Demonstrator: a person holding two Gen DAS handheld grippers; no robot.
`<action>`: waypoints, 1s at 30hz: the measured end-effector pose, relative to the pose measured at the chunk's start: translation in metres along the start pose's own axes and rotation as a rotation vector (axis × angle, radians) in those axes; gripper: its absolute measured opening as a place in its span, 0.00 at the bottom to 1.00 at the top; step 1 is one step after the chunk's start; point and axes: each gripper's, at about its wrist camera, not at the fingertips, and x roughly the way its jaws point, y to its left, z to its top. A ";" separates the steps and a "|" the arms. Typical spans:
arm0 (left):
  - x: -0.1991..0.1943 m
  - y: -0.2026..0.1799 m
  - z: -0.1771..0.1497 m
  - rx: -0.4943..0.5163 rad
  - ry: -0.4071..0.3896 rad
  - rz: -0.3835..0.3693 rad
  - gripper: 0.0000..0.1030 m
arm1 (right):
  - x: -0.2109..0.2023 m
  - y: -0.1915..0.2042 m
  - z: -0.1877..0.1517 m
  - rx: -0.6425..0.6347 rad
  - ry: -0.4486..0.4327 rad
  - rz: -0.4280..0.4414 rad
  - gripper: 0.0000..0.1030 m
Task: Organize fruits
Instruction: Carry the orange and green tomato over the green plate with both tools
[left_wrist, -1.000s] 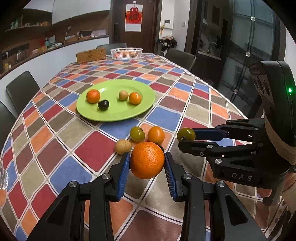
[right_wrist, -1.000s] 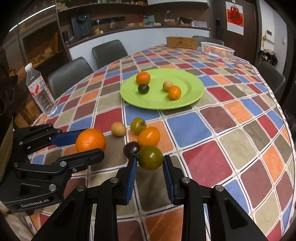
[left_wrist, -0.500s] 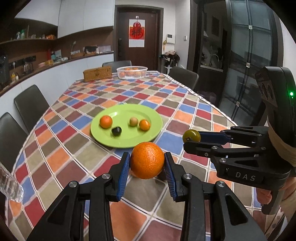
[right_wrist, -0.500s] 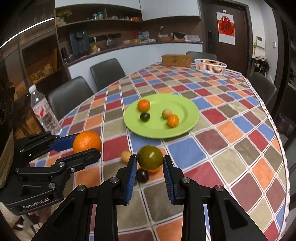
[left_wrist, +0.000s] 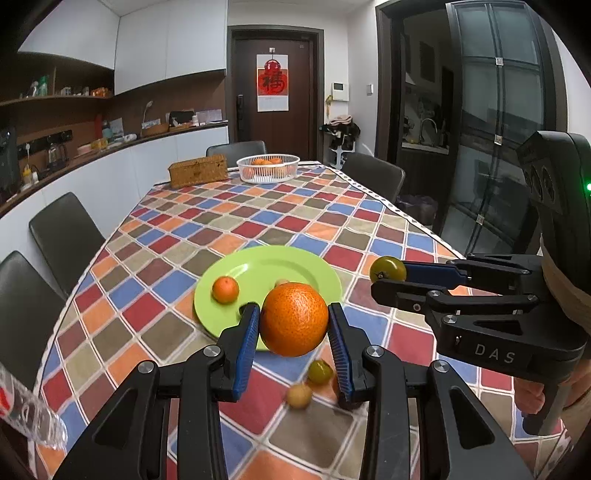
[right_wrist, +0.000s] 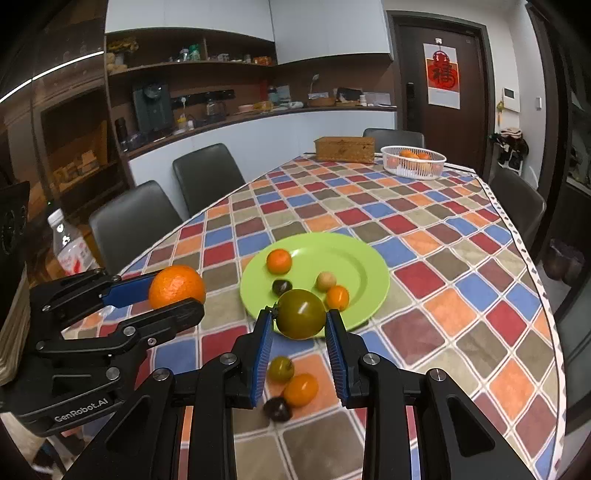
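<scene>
My left gripper (left_wrist: 293, 310) is shut on a large orange (left_wrist: 294, 325) and holds it in the air above the near rim of the green plate (left_wrist: 273, 262). To its right, my right gripper (right_wrist: 298, 314) is shut on a green tomato (right_wrist: 301, 314), also lifted near the plate's front edge. The plate (right_wrist: 347, 258) carries two small oranges (right_wrist: 279, 261), a dark fruit (right_wrist: 282, 286) and a tan fruit (right_wrist: 325, 280). Below the grippers, a green tomato (right_wrist: 280, 369), an orange tomato (right_wrist: 301, 389), a dark fruit (right_wrist: 276, 408) and a tan fruit (left_wrist: 299, 396) lie on the checked tablecloth.
A white basket (left_wrist: 267, 168) with oranges and a wicker box (left_wrist: 197, 170) stand at the table's far end. A water bottle (right_wrist: 68, 251) stands at the left edge. Dark chairs (right_wrist: 207, 173) surround the table. A person's hand (left_wrist: 532, 398) grips the right tool.
Both grippers have risen with their fruits still held. The loose fruits on the cloth now lie lower in both views, beneath the fingers.
</scene>
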 end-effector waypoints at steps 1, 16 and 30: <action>0.003 0.003 0.003 -0.002 0.003 0.001 0.36 | 0.001 -0.001 0.002 0.002 -0.001 -0.003 0.29; 0.061 0.031 0.030 -0.024 0.053 -0.023 0.36 | 0.048 -0.021 0.035 0.025 0.026 -0.035 0.29; 0.136 0.053 0.037 -0.033 0.154 -0.032 0.36 | 0.112 -0.046 0.045 0.057 0.117 -0.055 0.29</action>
